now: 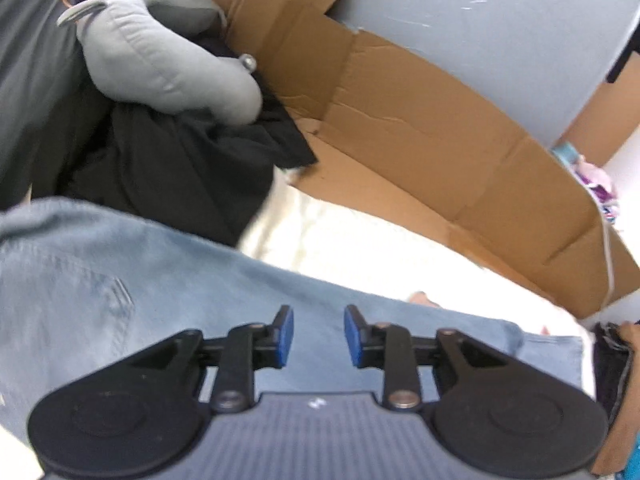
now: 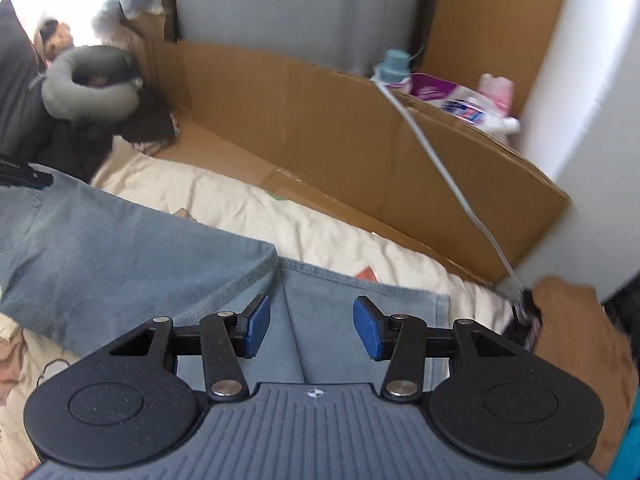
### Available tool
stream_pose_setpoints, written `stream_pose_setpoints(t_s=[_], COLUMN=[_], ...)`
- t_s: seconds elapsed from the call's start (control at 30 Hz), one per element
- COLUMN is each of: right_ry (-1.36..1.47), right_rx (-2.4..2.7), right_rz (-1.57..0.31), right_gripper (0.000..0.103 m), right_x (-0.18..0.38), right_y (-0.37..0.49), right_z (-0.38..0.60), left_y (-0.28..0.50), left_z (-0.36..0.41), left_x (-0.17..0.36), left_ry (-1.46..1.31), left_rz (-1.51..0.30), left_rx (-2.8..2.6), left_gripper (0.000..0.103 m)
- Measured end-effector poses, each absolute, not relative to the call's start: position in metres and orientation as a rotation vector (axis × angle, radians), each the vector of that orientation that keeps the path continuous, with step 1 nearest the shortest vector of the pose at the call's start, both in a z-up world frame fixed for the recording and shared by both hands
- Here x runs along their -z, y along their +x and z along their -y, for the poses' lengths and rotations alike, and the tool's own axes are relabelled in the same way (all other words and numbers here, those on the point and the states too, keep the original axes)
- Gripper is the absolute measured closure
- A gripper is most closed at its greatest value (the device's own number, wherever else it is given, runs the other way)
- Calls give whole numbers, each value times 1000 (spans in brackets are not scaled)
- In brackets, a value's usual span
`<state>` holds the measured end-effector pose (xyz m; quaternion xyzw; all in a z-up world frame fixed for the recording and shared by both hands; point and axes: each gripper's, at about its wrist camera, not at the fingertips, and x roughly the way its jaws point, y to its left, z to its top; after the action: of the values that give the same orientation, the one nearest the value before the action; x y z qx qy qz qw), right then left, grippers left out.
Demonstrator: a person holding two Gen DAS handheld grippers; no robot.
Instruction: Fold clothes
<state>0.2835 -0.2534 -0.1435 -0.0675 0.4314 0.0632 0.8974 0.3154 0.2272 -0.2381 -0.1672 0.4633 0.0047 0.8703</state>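
Left gripper (image 1: 319, 334): jaws parted, empty, above jeans (image 1: 120, 280).
Right gripper (image 2: 311, 326): jaws wide, empty, over leg hems.
Jeans: on cream bedding (image 2: 224, 196); waist cut off.
Blur: black clothes (image 1: 172, 176) indistinct.

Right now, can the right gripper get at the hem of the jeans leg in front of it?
Probably yes. The right gripper is open, its fingers over the jeans, and the hem lies flat on the cream bedding with nothing on it.
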Motion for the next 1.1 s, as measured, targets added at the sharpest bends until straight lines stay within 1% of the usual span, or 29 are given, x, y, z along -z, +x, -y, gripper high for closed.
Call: stream_pose_setpoints(t_s=[0.13, 0.23, 0.27, 0.37, 0.57, 0.7, 0.77, 0.87, 0.93, 1.1], right_ry=[-117, -95, -74, -24, 3, 66, 44, 47, 47, 20], right_rx=[-139, -151, -150, -142, -163, -168, -190, -194, -199, -240], right_rz=[-848, -802, -787, -751, -737, -780, -789, -788, -784, -780], right_gripper=[49, 49, 49, 49, 48, 48, 48, 48, 48, 48], right_x=[158, 172, 176, 191, 239, 265, 268, 267, 267, 268], right_y=[240, 220, 215, 199, 181, 174, 169, 168, 169, 172], right_z=[275, 282, 284, 287, 285, 290, 292, 298, 298, 287], left_y=[302, 297, 297, 304, 315, 311, 311, 310, 306, 293], left_z=[-202, -173, -161, -126, -62, -40, -33, -21, -11, -5], left_x=[261, 264, 266, 279, 307, 324, 328, 332, 338, 358], left_ry=[-441, -475, -471, -438, -340, -329, -328, -263, -180, -189], left_rz=[-983, -992, -995, -1017, -1097, -1126, -1143, -1132, -1135, -1161], left_rx=[-21, 2, 13, 72, 149, 194, 217, 284, 297, 304], left_gripper=[72, 72, 70, 59, 59, 59, 59, 54, 54, 55])
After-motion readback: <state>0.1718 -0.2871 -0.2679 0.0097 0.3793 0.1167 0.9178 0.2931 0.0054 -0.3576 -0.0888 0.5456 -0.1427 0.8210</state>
